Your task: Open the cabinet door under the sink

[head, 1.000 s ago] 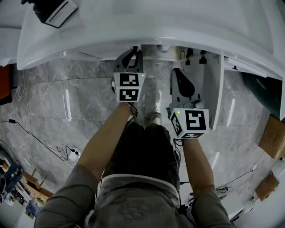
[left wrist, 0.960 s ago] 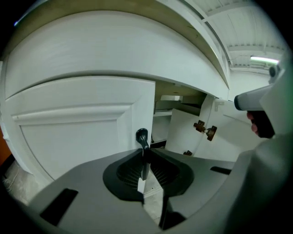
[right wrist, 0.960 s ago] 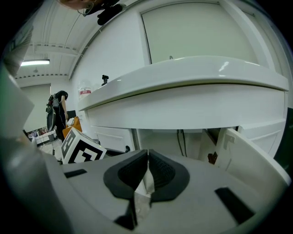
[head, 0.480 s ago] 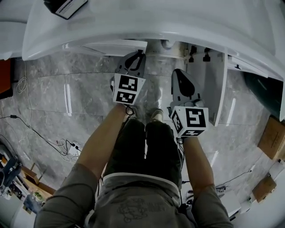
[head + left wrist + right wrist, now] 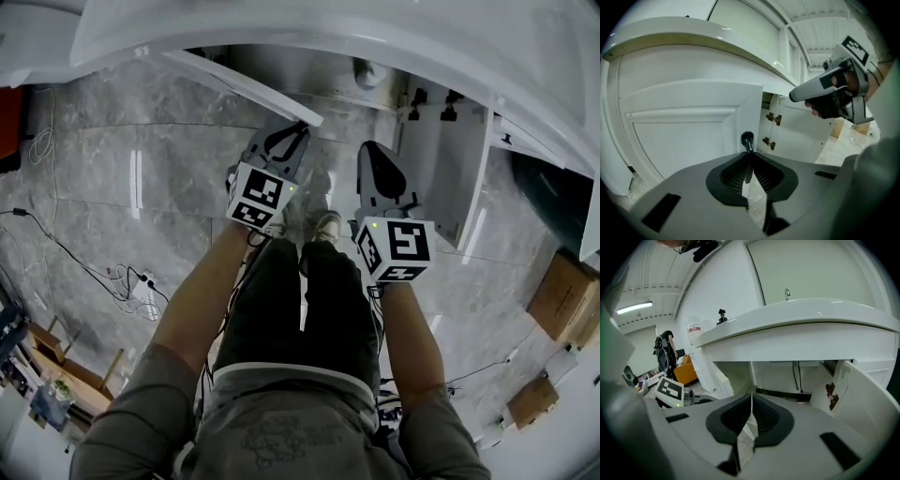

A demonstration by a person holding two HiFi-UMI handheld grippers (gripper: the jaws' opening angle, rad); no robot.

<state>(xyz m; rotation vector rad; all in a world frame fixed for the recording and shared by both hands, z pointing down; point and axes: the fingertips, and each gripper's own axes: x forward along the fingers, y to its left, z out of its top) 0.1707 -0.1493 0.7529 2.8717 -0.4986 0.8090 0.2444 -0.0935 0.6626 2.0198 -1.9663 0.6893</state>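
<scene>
The white left cabinet door (image 5: 244, 86) under the sink (image 5: 375, 28) stands partly swung out. In the left gripper view its panel (image 5: 689, 136) fills the left side, with a black knob (image 5: 747, 138) near its free edge. My left gripper (image 5: 748, 157) is shut on that knob, and its jaws have tightened a little on it. From above, the left gripper (image 5: 298, 127) sits at the door's free edge. The right gripper (image 5: 367, 148) hovers beside it in front of the open cabinet; its jaws (image 5: 751, 397) are shut with nothing between them. The right door (image 5: 441, 169) hangs wide open.
A drain pipe (image 5: 370, 73) and hoses (image 5: 797, 376) show inside the cabinet. The person's feet (image 5: 314, 225) stand on the marble floor just below the grippers. Cables and a power strip (image 5: 131, 281) lie at the left, and cardboard boxes (image 5: 562, 300) stand at the right.
The left door has swung further out from nearly closed, the left gripper coming back toward the person with the knob. The right gripper has drifted back slightly too.
</scene>
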